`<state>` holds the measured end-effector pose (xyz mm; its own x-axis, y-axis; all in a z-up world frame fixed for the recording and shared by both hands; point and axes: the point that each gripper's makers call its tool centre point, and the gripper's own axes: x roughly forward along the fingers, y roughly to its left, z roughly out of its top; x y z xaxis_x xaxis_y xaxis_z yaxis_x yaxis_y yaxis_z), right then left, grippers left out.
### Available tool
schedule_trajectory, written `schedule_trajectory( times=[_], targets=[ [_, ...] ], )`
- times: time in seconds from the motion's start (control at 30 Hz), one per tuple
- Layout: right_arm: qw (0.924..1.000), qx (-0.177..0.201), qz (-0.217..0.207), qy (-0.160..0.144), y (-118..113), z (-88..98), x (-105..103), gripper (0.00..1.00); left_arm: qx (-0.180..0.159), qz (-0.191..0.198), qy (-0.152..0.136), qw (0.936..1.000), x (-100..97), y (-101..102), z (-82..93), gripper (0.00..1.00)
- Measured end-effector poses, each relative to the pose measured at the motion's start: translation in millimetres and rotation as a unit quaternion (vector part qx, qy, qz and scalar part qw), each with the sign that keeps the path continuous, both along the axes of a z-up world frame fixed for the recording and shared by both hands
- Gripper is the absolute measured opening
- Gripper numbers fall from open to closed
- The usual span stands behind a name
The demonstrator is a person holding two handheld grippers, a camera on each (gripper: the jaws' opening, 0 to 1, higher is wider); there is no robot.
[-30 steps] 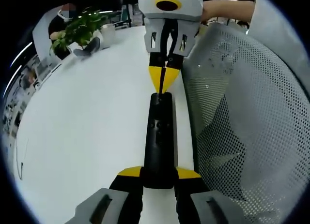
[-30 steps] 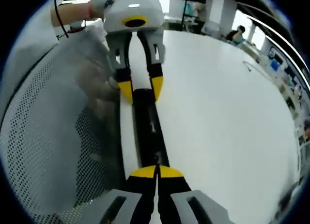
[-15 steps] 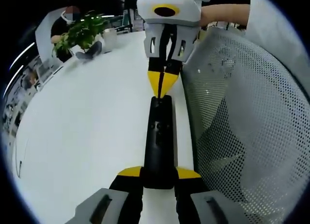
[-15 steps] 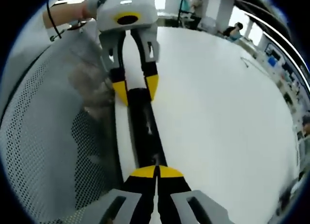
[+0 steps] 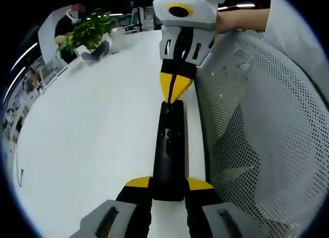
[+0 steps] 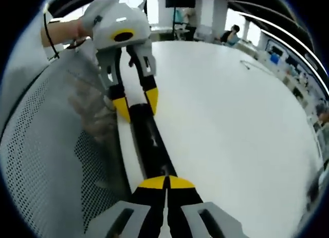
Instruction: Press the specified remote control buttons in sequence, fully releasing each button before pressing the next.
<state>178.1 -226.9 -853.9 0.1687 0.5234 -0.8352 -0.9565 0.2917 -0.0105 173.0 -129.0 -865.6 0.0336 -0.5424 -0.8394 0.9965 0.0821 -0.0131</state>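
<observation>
White table [image 5: 92, 125] bears remote [image 5: 168, 145], mesh chair back [image 5: 257, 125] just beside.

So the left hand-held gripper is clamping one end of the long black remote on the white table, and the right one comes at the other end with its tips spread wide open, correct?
Not quite. The right hand-held gripper has its yellow tips closed together, as the left gripper view shows. The rest holds: the left hand-held gripper clamps one end of the long black remote on the white table.
</observation>
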Motion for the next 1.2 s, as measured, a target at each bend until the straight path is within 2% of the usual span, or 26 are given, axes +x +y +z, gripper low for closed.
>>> schedule_trajectory(
  times=[0.03, 0.2, 0.27, 0.33, 0.5, 0.6, 0.73, 1.03, 1.1, 1.2],
  targets=[
    [0.9999, -0.010, 0.007, -0.003, -3.0, -0.1, -0.1, 0.00, 0.001, 0.000, 0.000, 1.0000, 0.0, 0.1, -0.1, 0.24],
    [0.9998, -0.011, 0.012, 0.007, -3.4, 0.0, -1.9, 0.00, -0.001, 0.000, 0.002, 1.0000, 0.0, 0.7, -0.3, 0.24],
    [0.9990, -0.025, 0.038, 0.002, -3.0, 0.0, -4.7, 0.00, -0.003, 0.001, 0.002, 1.0000, -0.2, 0.9, -0.3, 0.24],
    [0.9985, -0.033, 0.044, -0.002, -1.9, -0.3, -4.4, 0.00, -0.004, 0.001, 0.002, 1.0000, -0.4, 1.1, -0.1, 0.24],
    [0.9891, -0.072, 0.121, -0.041, -1.5, -1.4, -5.3, 0.00, -0.001, 0.001, 0.002, 1.0000, -0.3, 1.1, -0.1, 0.24],
    [0.9847, -0.089, 0.140, -0.054, -1.2, -2.6, -5.5, 0.00, -0.002, 0.000, 0.002, 1.0000, -0.1, 1.0, 0.0, 0.24],
    [0.9840, -0.095, 0.137, -0.062, 0.5, -3.0, -4.7, 0.00, -0.003, 0.002, 0.001, 1.0000, 0.1, 0.9, 0.0, 0.24],
    [0.9936, -0.056, 0.083, -0.052, -0.8, -1.9, -2.0, 0.00, 0.001, -0.001, 0.000, 1.0000, 0.2, 0.6, -0.2, 0.24],
    [0.9966, -0.042, 0.059, -0.038, -0.1, -1.1, -2.3, 0.00, 0.000, 0.000, 0.000, 1.0000, 0.2, 0.6, -0.2, 0.24],
    [0.9979, -0.031, 0.052, -0.022, 1.5, 0.4, -2.8, 0.00, -0.002, 0.001, 0.000, 1.0000, 0.3, 0.6, -0.2, 0.24]
  ],
)
